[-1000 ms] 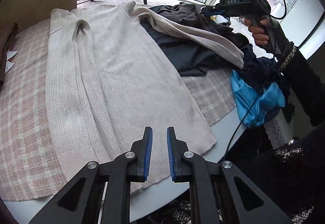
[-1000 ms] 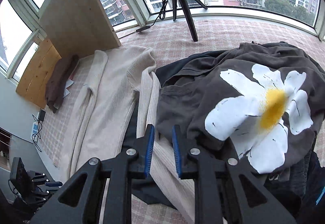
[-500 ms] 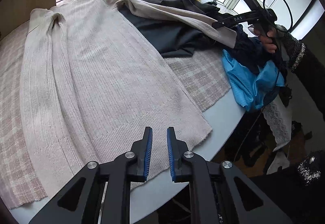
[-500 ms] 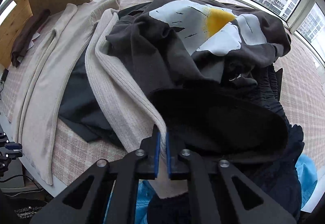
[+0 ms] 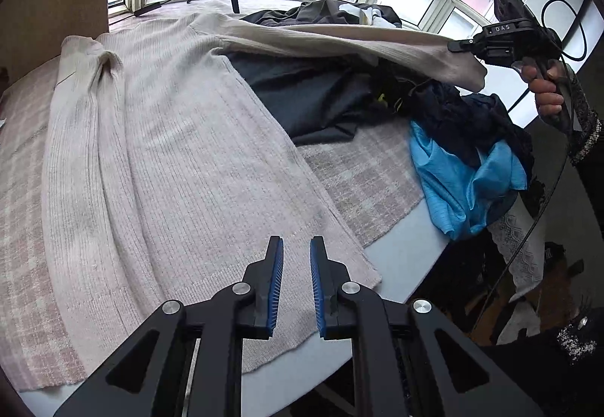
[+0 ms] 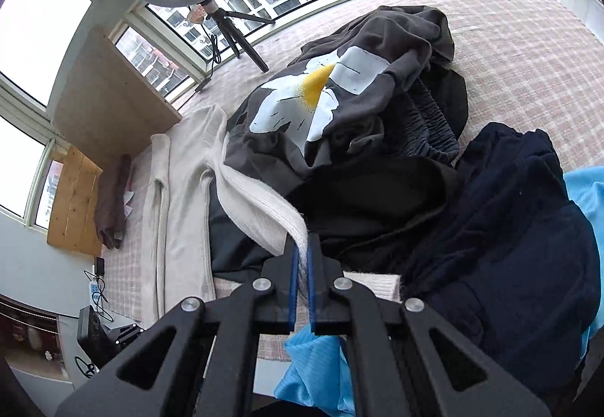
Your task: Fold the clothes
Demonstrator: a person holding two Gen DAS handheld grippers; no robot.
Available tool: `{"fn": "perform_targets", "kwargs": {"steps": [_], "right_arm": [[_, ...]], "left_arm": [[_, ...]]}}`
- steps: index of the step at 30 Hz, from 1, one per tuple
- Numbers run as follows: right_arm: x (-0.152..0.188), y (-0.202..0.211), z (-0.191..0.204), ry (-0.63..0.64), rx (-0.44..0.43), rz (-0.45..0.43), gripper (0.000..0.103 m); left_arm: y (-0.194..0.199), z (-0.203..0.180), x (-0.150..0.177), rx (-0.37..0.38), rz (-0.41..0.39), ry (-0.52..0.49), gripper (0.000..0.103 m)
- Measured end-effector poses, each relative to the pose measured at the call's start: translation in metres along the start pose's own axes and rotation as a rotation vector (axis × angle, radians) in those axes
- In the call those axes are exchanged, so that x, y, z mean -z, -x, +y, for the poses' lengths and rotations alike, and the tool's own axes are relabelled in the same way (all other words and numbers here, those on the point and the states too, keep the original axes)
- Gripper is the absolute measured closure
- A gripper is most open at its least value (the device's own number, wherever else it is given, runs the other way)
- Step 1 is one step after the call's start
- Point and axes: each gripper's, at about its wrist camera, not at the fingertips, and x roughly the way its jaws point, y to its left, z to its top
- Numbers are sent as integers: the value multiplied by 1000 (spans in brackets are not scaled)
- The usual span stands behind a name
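- While the cream sweater (image 5: 170,160) lies spread flat on the checked blanket (image 5: 22,228), its body fills the left and middle of the left wrist view, with the hem reaching the blanket's near edge.
- The left gripper (image 5: 294,281) hangs above that hem with its blue pads a narrow gap apart and nothing between them; the knit lies below, and whether they touch it cannot be told.
- Right of the sweater's body, a dark garment (image 5: 313,96) lies on the blanket, partly under the sweater's edge.
- One sleeve (image 5: 339,39) is stretched off the body, lifted over the dark pile toward the right.
- The right gripper (image 6: 301,254) is clamped on the cuff end of that sleeve, the white knit pinched between its closed pads.
- In the left wrist view a hand (image 5: 547,88) grips that tool's handle at the far right.
- Beyond the sleeve sits a dark top with a daisy print (image 6: 313,96); further right lie navy clothes (image 6: 509,209) and a bright blue cloth (image 5: 460,183) at the bed's edge.
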Motion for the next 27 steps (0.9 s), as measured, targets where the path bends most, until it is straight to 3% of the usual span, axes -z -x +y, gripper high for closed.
{"fn": "perform_targets", "kwargs": {"steps": [2,4,8,11,14,16,17,21,27], "right_arm": [[3,-14,11,110,124,76,98],[-2,-10,18,180,145,34,98],[-30,-19,61,352,32,8,97],[-62,-55,102,467,-20,60,93],[-103,-97,136,537,-36,90,87],[-133,-127,152,546,-58,119,73],[-147,-143,159,546,-66,137,71],[-182,-199,177,535,-67,213,71],[-194,-252,186,558,-108,334,71]], "left_arm": [[-4,-7,-14,8,-15,-9,91],[-12,-12,-31,18,-27,-4,91],[-37,-29,-67,73,-62,46,91],[-59,-44,-96,149,-104,129,90],[-84,-60,-124,201,-150,219,81],[-103,-72,-139,183,-153,235,81],[-112,-78,-146,167,-153,238,79],[-143,-80,-164,103,-149,294,78],[-161,-56,-169,55,-164,441,78]]}}
